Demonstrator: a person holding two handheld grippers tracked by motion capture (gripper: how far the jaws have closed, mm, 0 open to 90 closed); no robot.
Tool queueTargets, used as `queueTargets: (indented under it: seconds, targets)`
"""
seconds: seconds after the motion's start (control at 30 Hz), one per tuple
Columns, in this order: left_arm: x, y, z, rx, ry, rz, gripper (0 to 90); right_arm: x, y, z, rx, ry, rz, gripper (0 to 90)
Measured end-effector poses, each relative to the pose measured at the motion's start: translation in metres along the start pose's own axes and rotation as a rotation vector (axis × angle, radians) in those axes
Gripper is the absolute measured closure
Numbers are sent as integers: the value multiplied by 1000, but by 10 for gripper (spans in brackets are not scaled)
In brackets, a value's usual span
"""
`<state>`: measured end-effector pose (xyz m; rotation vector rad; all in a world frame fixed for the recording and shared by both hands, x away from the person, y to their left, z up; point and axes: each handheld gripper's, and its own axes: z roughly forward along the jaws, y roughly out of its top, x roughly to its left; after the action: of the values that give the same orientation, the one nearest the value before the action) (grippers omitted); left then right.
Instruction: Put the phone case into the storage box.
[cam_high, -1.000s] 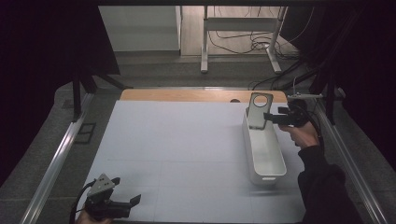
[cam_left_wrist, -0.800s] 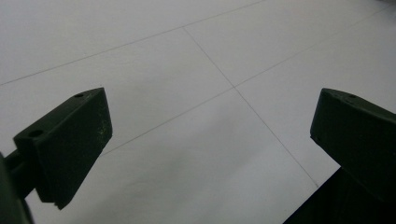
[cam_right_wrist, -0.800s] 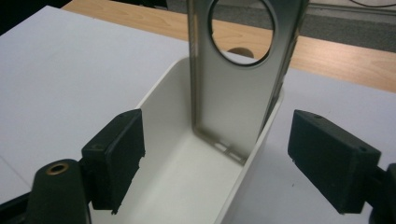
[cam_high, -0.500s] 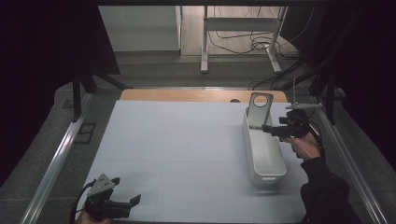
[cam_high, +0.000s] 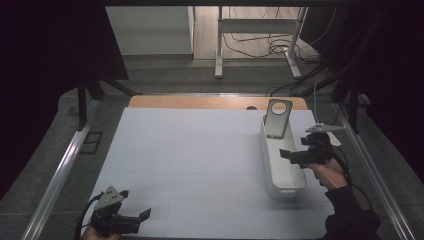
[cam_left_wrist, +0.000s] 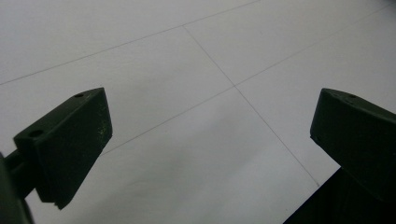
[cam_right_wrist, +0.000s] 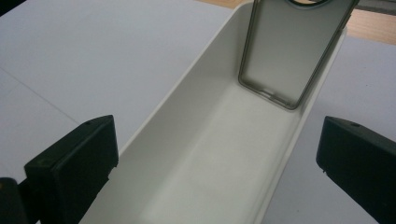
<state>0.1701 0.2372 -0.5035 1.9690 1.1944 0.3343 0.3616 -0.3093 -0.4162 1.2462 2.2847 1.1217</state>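
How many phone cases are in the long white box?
1. A clear grey phone case with a round camera hole stands leaning against the far end of the long white plastic box. Nothing else lies inside it.

**Open sheet to the left, one tray to the right**

The white sheet of the bench is left bare from its left edge across the middle, so wide passage is offered there. On the right, the way is blocked by a long white tray, with a phone case propped upright at its far end. A narrow strip is left between tray and right rail.
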Motion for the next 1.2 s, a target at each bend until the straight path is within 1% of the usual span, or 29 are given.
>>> queueTargets:
  seconds: [0.07, 0.1, 0.2, 0.23, 0.27, 0.3, 0.33, 0.43, 0.53, 0.63, 0.73, 0.83, 1.0, 1.1, 1.2]
  targets:
    - [0, 0, 0, 1, 0, 0, 0, 2, -2, -2, -2, -1, -2, 0]
    - [0, 0, 0, 1, 0, 0, 0, 7, -5, -5, -3, -1, -7, 0]
    - [0, 0, 0, 1, 1, 1, 0, 14, -10, -9, -3, -3, -19, 0]
    - [0, 0, 0, 1, 1, 1, 0, 14, -10, -9, -3, -3, -19, 0]
    - [0, 0, 0, 1, 1, -1, 0, 19, -13, -11, 1, 2, -25, 0]
    - [0, 0, 0, 1, 1, -1, 0, 19, -13, -11, 1, 2, -25, 0]
    - [0, 0, 0, 1, 1, -2, 0, 23, -16, -15, 2, 0, -30, 0]
    - [0, 0, 0, 0, 1, -3, 0, 27, -20, -20, 2, -2, -29, 0]
    - [0, -1, 0, -3, 1, -5, 0, 31, -25, -23, 7, -10, -27, 0]
    - [1, -1, -1, -5, 2, -7, 0, 33, -29, -26, 6, -3, -17, 0]
    - [1, -1, -1, -9, 3, -12, 0, 37, -36, -29, 12, -5, -19, 0]
    - [1, -1, -2, -9, 14, -15, 0, 40, -41, -31, 17, -7, -17, 0]
    - [0, -2, -3, -14, 17, -14, 0, 45, -52, -36, 20, -18, -11, 0]
    - [0, -2, -4, -17, 34, -5, 0, 46, -57, -38, 22, -25, -10, 0]
    - [0, -3, -5, -23, 39, -8, 0, 48, -63, -40, 25, -32, -10, 0]
